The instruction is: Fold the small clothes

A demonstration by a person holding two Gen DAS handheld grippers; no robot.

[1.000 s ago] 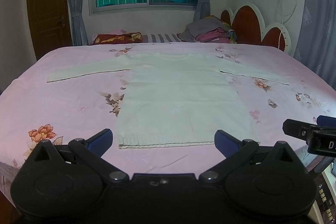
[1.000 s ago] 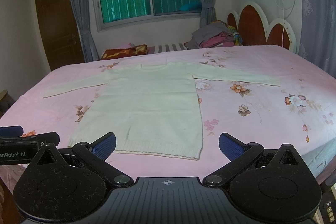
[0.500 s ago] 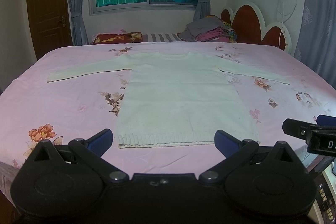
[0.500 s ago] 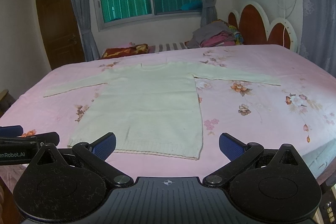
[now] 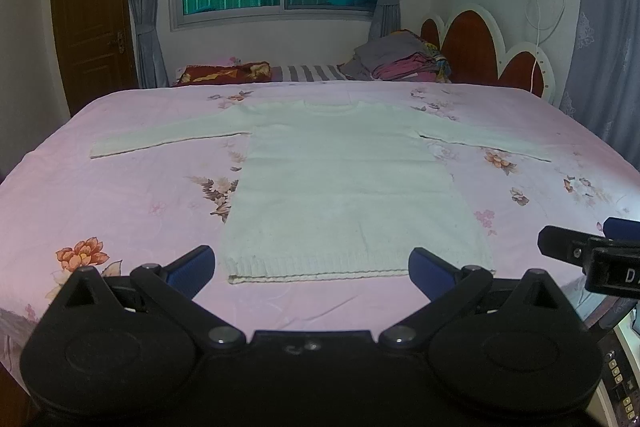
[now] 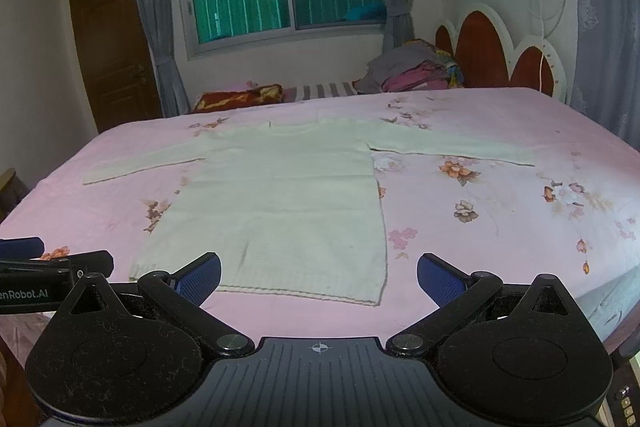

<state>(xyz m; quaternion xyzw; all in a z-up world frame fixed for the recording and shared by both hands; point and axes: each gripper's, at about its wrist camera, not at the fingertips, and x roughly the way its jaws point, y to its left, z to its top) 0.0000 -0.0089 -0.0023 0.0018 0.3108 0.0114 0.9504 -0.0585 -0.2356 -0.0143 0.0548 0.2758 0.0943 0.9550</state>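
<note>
Left hand-held gripper and right hand-held gripper both gape wide, empty; the sweater lies flat on the bed, totally unfolded.

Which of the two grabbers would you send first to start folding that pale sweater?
Probably left. The left gripper faces the sweater hem squarely; the right gripper sits off its right corner. Both are open and empty.
</note>
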